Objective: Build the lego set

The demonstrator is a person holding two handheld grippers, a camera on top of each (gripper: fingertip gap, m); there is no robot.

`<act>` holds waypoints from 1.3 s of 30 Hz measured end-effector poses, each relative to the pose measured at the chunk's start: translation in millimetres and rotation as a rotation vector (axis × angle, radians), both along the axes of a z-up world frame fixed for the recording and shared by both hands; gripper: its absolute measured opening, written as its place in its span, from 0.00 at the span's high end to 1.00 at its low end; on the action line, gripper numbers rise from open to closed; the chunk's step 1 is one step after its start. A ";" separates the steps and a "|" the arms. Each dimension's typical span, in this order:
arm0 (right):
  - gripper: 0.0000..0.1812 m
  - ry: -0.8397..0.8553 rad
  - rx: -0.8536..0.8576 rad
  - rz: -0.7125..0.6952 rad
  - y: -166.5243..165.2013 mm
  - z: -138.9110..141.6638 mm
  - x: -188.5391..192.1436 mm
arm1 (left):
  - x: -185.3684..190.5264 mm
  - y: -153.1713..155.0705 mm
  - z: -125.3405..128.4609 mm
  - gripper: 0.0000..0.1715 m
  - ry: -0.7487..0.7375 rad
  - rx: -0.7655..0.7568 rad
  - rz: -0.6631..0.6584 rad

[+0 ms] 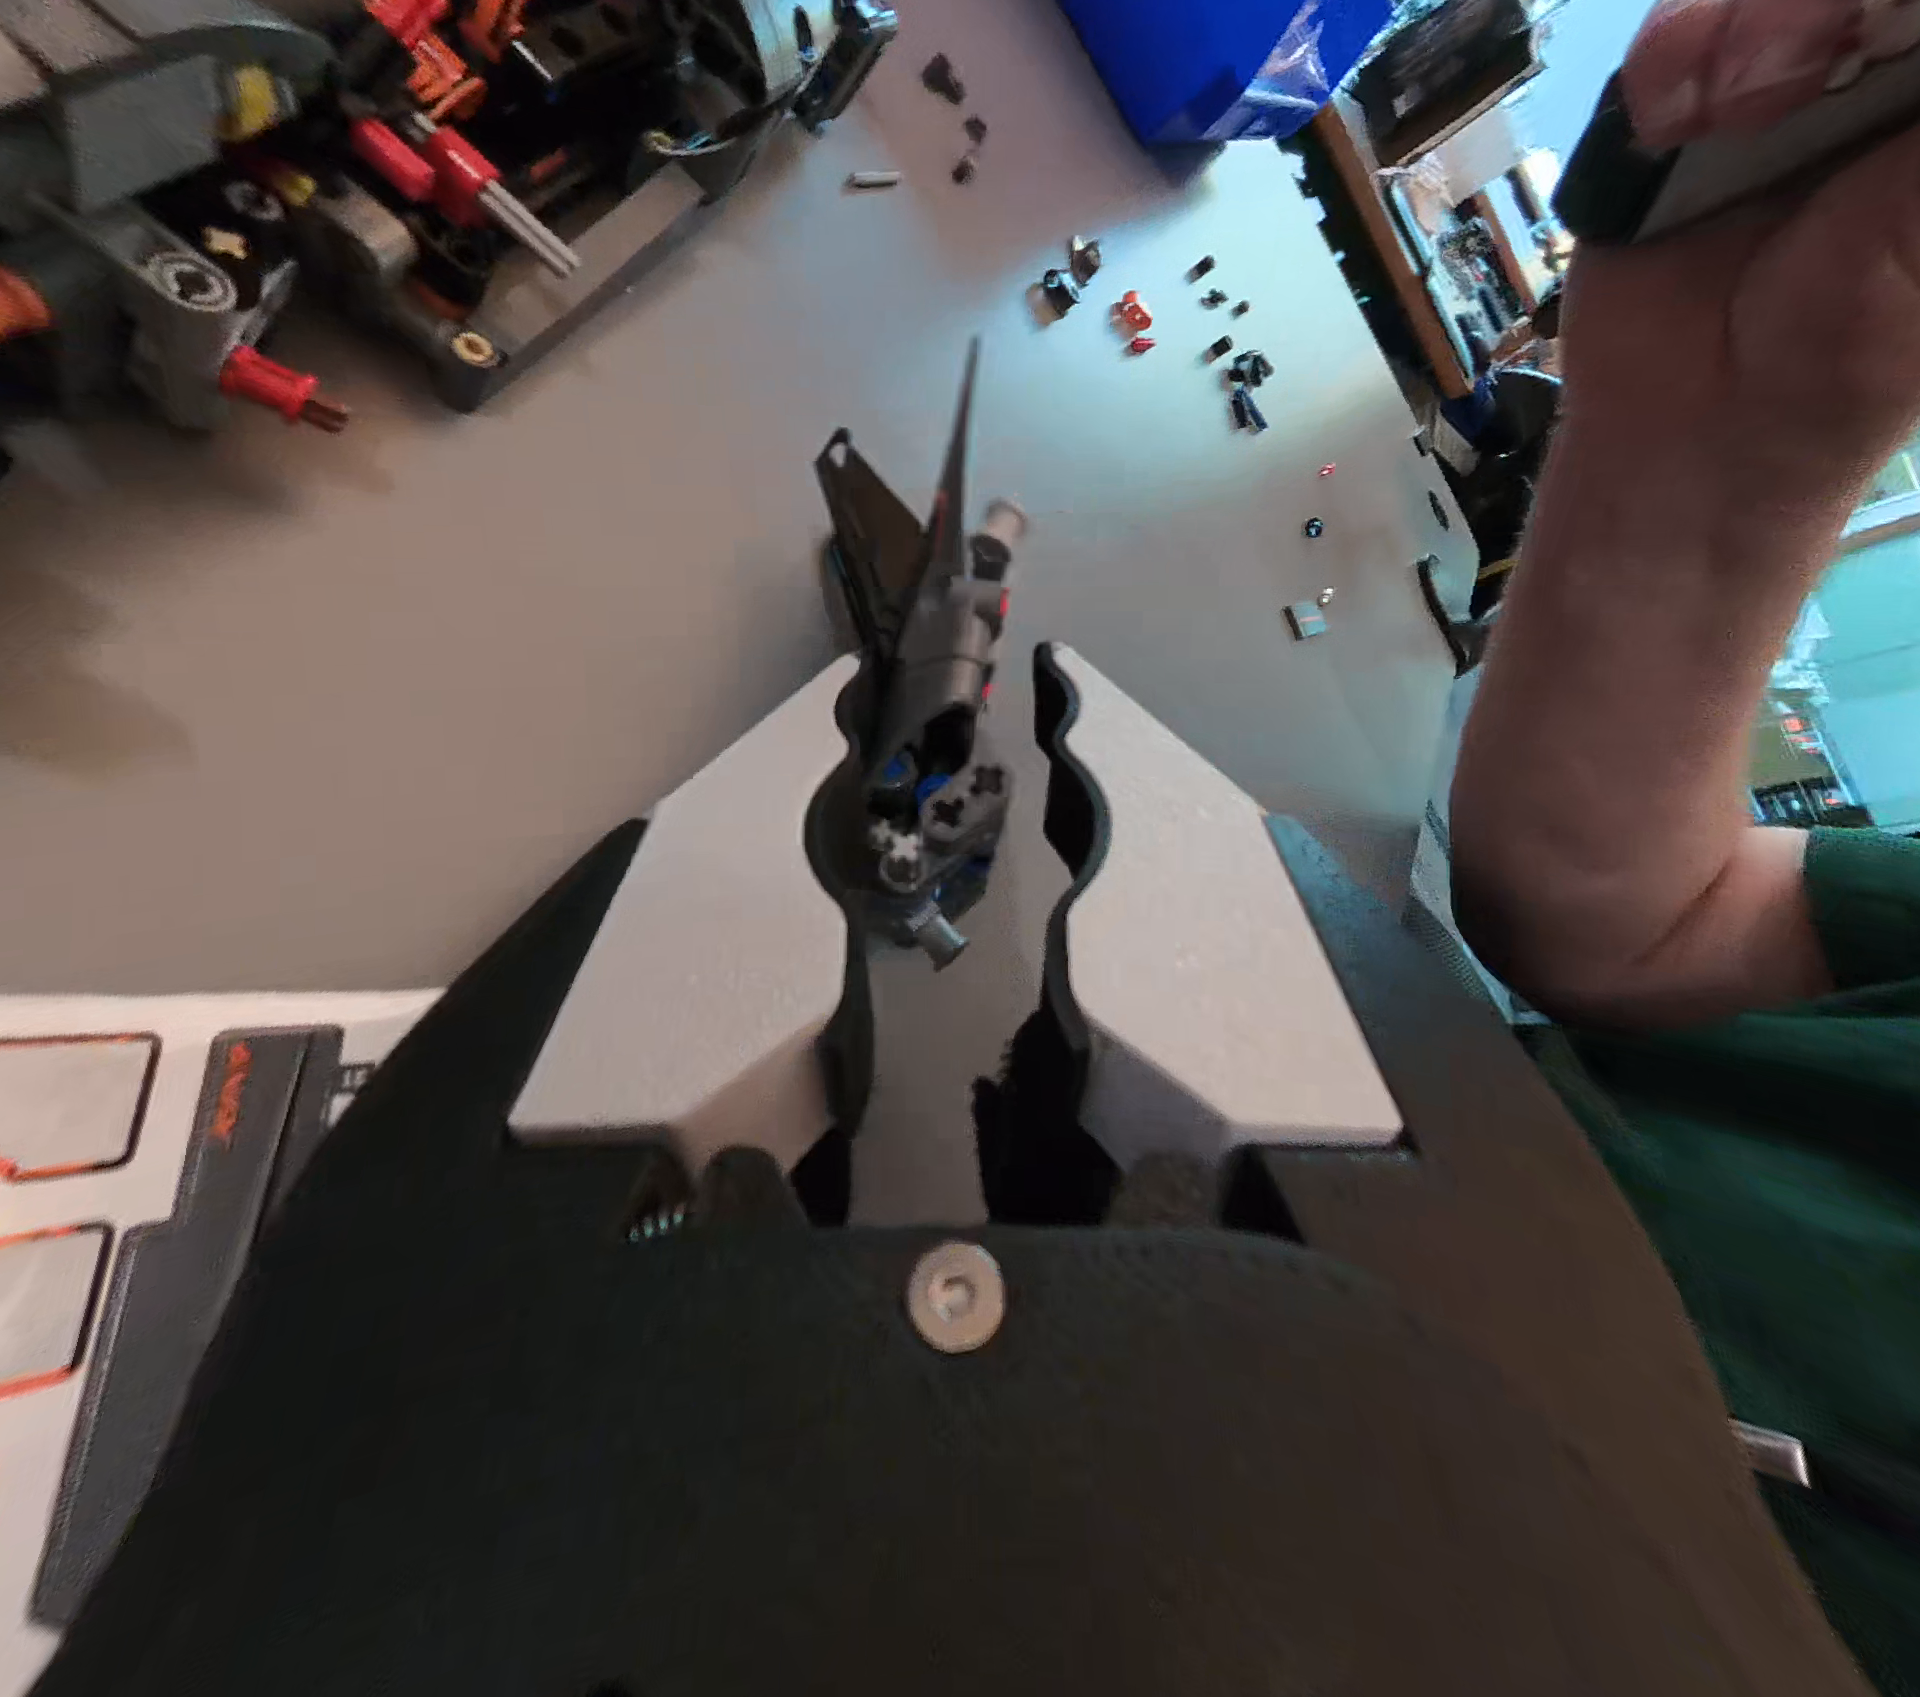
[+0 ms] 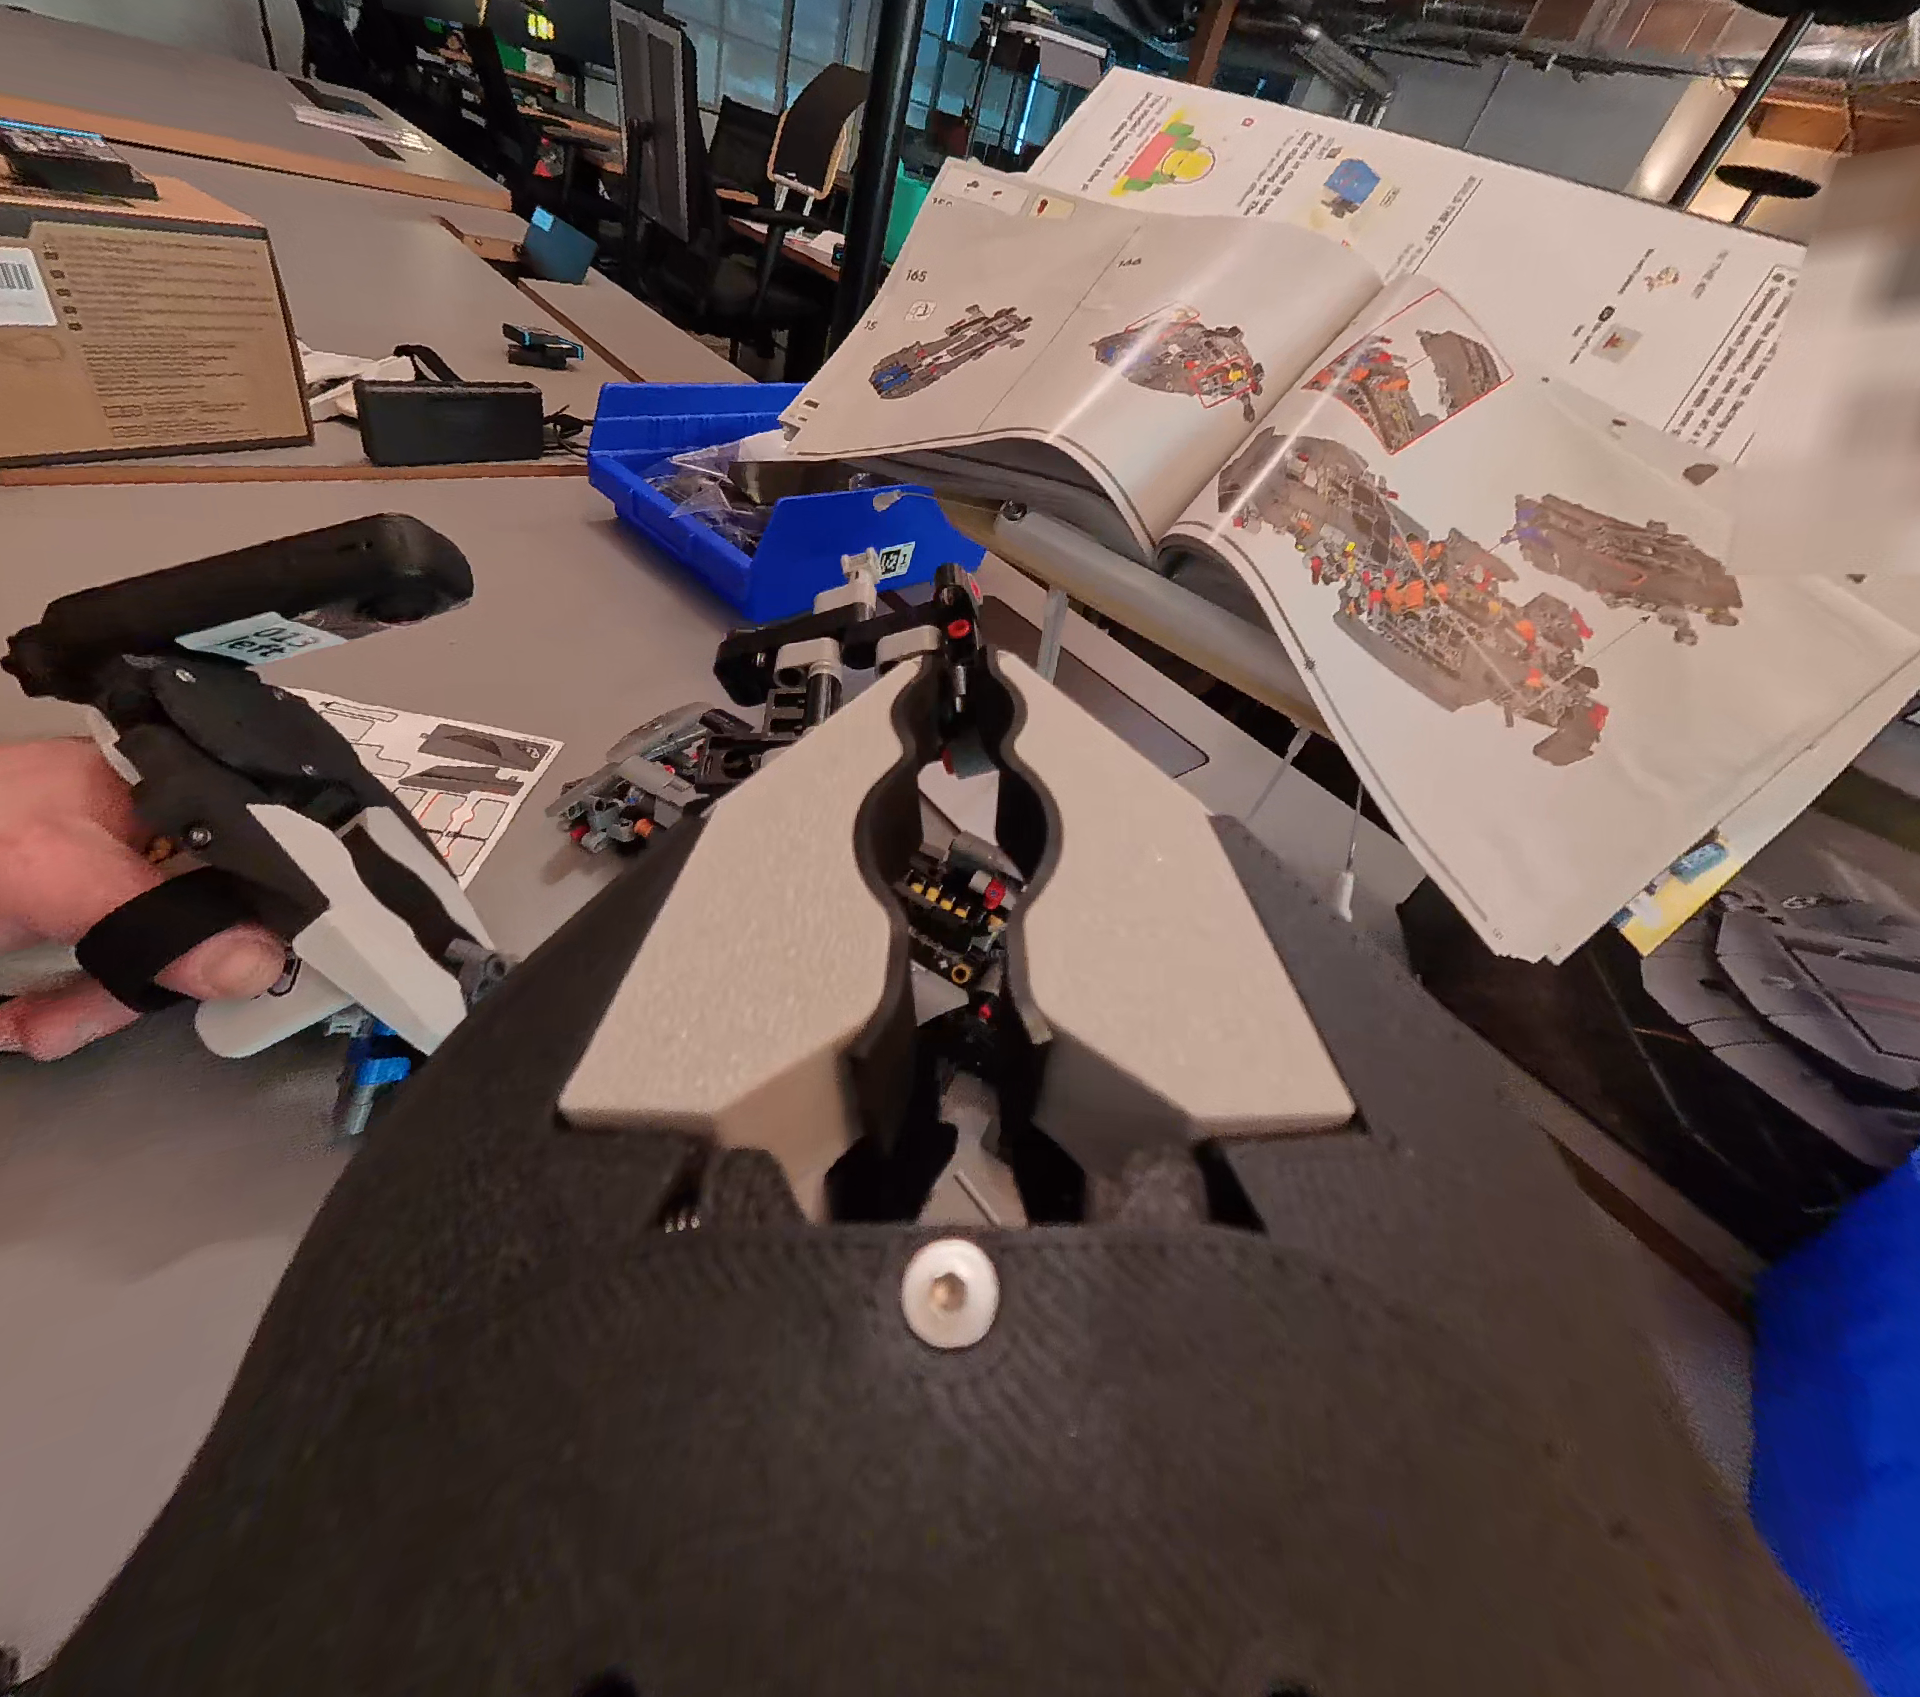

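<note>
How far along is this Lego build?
Well along: a large grey, orange and red assembly stands built. In hand: the left tool holds a dark sub-assembly; the right tool grips another. Left: loose pieces on the table.

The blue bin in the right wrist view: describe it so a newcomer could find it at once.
Start at the open instruction book propped up on the right of the grey table. Under its lower left corner sits the blue bin, an open plastic tray holding clear bags of parts. It is the only bright blue container there; the cardboard box and black pouch to its left are dull.
</note>
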State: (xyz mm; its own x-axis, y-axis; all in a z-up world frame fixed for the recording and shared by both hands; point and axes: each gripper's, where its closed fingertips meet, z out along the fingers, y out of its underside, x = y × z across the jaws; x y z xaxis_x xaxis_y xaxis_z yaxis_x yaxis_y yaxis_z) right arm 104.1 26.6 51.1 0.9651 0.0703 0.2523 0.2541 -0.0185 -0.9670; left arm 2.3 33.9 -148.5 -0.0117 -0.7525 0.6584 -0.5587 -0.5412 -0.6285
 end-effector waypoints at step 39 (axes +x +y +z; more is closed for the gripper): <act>0.98 0.050 -0.100 0.141 9.2 -56.3 -87.1 | -16.6 5.4 116.2 0.89 -0.579 -0.273 0.002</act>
